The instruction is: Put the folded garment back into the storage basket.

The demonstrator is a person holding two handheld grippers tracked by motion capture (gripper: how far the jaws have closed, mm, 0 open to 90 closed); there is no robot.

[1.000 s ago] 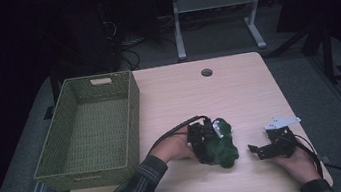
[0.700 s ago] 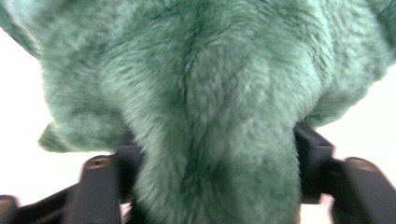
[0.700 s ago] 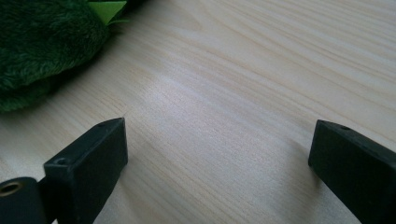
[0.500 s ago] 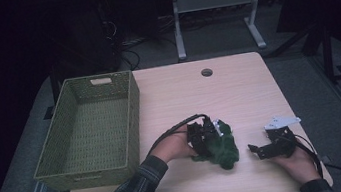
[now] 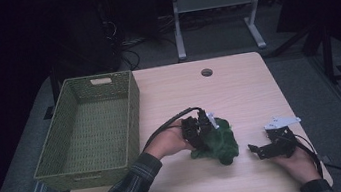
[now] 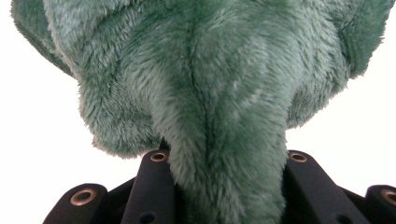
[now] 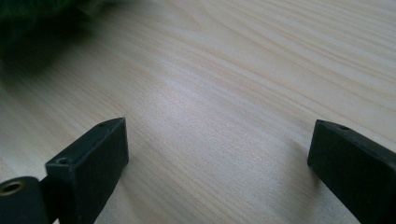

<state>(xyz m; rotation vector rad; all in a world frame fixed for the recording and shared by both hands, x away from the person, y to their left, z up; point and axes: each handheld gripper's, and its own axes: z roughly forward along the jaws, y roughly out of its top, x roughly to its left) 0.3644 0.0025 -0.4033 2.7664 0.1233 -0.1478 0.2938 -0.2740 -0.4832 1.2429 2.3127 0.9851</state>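
Left claw (image 5: 203,130) just closing, now clamped on green plush toy (image 5: 218,142) mid-desk (image 5: 238,91), right claw (image 5: 262,150) wide open, nothing btwn jaws, green basket (image 5: 132,106) at left.

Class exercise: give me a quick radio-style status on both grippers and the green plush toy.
Left gripper just closed, clamped on the green plush toy. Right gripper open, empty, low over the table. Basket left of the toy, nothing in between.

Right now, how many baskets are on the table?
1: a green woven basket at the table's left edge, left of the green plush toy. Nothing suggests another.
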